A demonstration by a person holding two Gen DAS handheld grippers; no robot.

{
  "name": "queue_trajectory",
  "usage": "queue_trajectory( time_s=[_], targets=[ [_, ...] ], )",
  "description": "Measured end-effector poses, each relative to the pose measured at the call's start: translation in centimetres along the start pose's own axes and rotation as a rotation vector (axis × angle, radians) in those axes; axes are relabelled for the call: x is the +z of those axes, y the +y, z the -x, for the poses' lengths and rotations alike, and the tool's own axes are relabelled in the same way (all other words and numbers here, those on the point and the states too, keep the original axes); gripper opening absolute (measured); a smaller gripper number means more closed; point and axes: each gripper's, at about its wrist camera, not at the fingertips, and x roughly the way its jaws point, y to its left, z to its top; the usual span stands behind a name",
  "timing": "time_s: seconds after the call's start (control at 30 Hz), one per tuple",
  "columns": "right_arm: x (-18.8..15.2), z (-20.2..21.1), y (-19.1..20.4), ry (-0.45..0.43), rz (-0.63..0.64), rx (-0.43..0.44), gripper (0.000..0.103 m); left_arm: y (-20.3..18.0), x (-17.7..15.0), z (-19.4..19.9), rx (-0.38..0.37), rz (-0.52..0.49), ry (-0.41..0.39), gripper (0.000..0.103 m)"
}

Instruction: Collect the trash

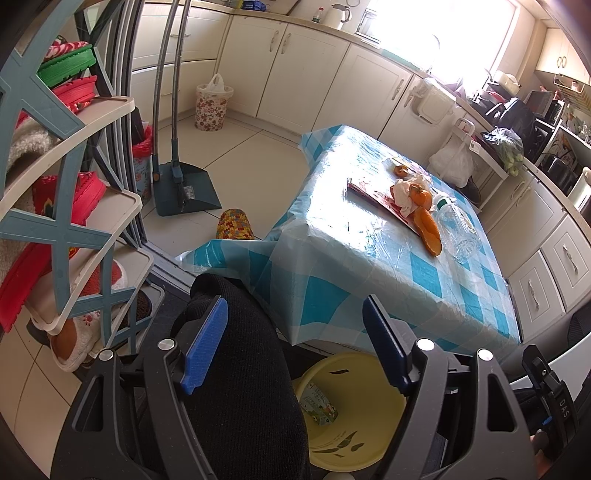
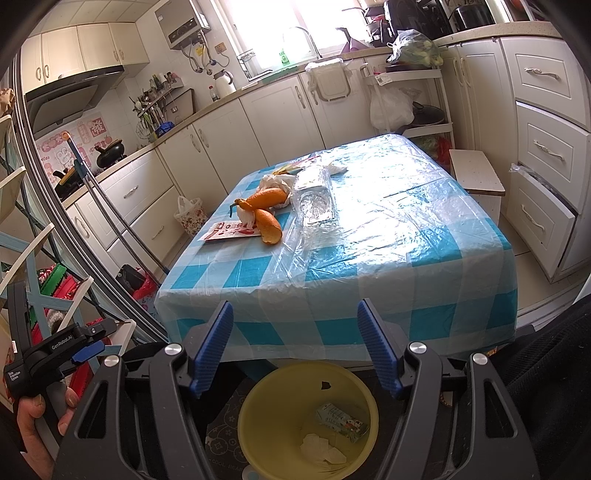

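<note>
Both the left gripper (image 1: pixel 295 343) and right gripper (image 2: pixel 295 343) hold their fingers apart, empty, above the round yellow plastic bin (image 2: pixel 280 391); curled orange peels (image 2: pixel 267 210) lie on the blue-checked tabletop (image 2: pixel 388 258).

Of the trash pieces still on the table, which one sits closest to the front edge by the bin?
The curled orange peel, at the near end of the pile. The clear plastic bottle, crumpled tissue and red-printed wrapper lie farther back or alongside.

Bright window (image 2: pixel 280 33) backlight glares off the tablecloth (image 2: pixel 388 229); fisheye edges curve.
</note>
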Motion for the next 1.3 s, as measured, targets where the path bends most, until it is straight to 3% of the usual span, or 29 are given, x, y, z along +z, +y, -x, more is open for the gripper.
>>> queue_trajectory(
  time_s=[0.27, 0.5, 0.7, 1.0, 1.3],
  targets=[
    [0.1, 0.0, 0.0, -0.003, 0.0, 0.001, 0.067, 0.2, -0.1, 0.6, -0.024, -0.003, -0.02, 0.074],
    [1.7, 0.3, -0.2, -0.03, 0.016, 0.019, 0.069, -2.4, 0.7, 1.9, -0.094, -0.093, -0.067, 0.08],
    [3.2, -1.1, -0.1, -0.013, 0.027, 0.039, 0.069, -5.2, 1.4, 0.2, -0.086, -0.173, -0.044, 0.081],
    [5.1, -4.4, 1.2, 0.05, 0.107, 0.089, 0.069, -5.1, 2.7, -2.7, -0.06, -0.158, -0.005, 0.081],
    [7.2, -11.3, 5.4, 0.181, 0.306, 0.176, 0.068, -3.5, 5.4, -5.7, -0.065, -0.034, 0.051, 0.081]
  ],
)
